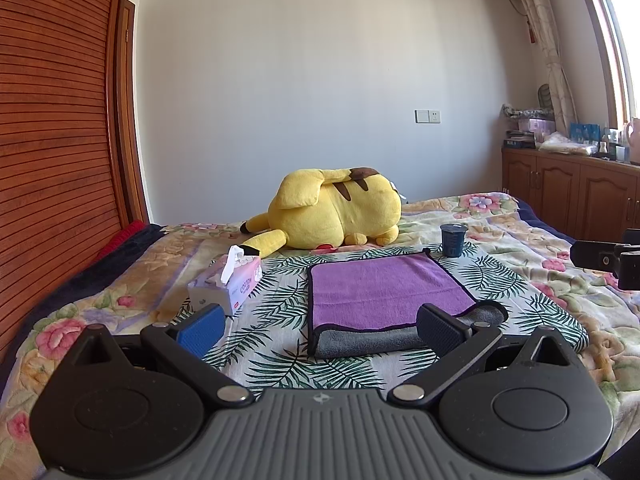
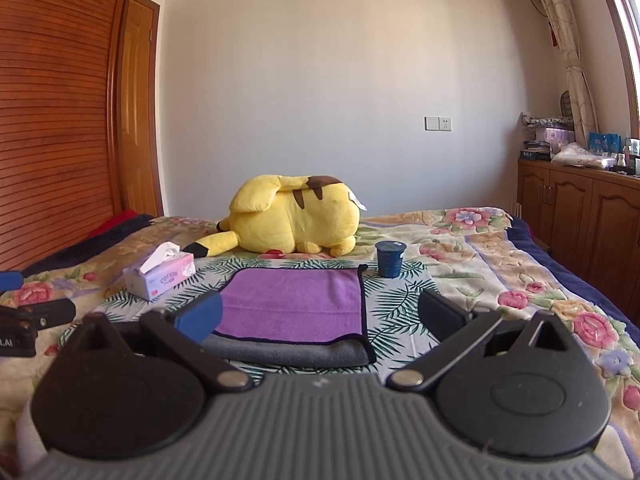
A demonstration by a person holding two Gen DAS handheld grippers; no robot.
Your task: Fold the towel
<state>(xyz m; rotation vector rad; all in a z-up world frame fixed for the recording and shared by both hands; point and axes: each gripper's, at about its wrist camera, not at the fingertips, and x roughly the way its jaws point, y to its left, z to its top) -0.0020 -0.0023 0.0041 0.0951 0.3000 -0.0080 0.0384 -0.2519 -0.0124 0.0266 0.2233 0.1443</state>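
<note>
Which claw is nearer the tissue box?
The left. The left claw has the tissue box just beyond its blue finger; the right claw sits farther right, facing the towel.

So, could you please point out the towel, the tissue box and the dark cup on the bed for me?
towel (image 2: 294, 302), right wrist view, middle of its purple top face.
tissue box (image 1: 234, 286), left wrist view, its printed side panel.
dark cup (image 2: 390, 264), right wrist view, its side wall.
</note>
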